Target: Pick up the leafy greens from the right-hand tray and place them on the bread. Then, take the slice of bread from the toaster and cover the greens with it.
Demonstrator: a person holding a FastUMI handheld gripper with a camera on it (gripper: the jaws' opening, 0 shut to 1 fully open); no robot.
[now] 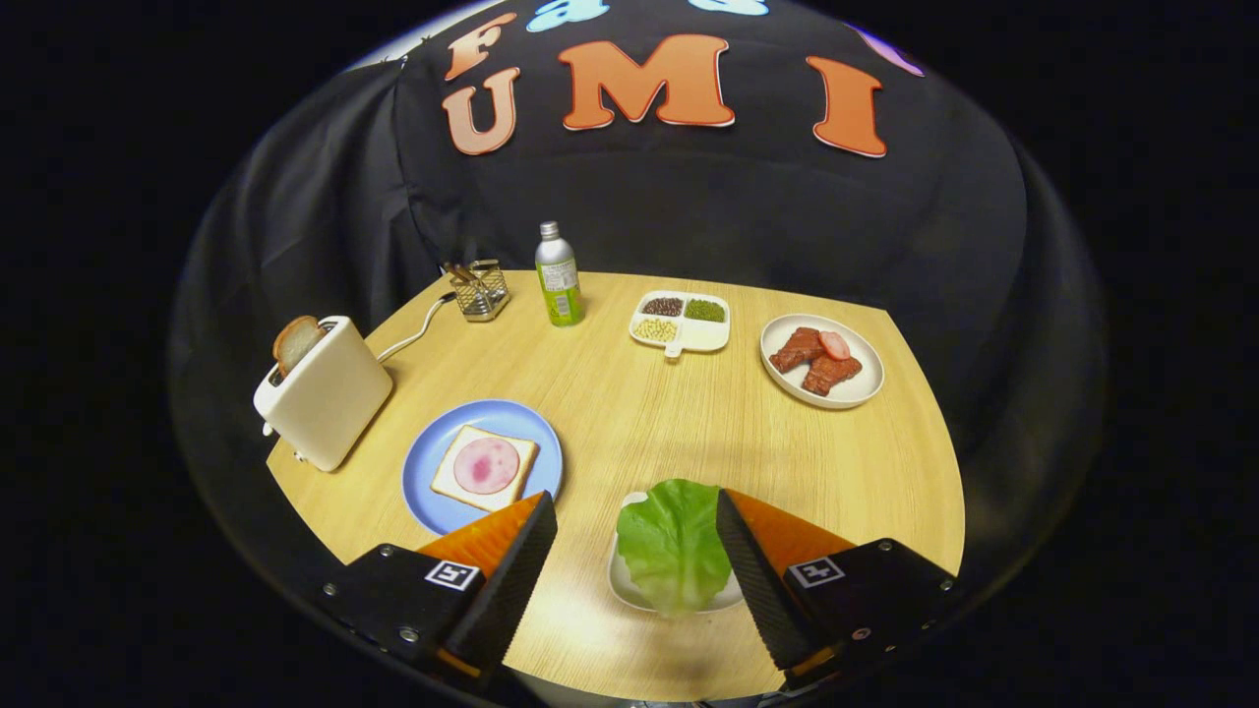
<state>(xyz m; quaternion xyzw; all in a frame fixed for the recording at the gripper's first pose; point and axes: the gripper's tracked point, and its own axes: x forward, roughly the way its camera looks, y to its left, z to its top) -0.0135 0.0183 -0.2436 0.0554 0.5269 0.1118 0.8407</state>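
A green lettuce leaf point(672, 543) lies on a small white tray point(626, 586) near the table's front edge, against the inner side of my right finger. My gripper point(637, 511) is open above the table, fingers wide apart, nothing held between them. Just beyond the left finger, a blue plate point(430, 460) carries a slice of bread point(484, 467) topped with a round of pink ham. Farther left, a white toaster point(327, 391) stands with a second bread slice point(295, 340) sticking up out of its slot.
Along the back of the round wooden table point(639, 413) stand a wire basket point(480, 290), a green-labelled bottle point(558, 274), a divided white dish of beans point(681, 322) and a white plate of meat pieces point(822, 361). The toaster's cord runs toward the basket.
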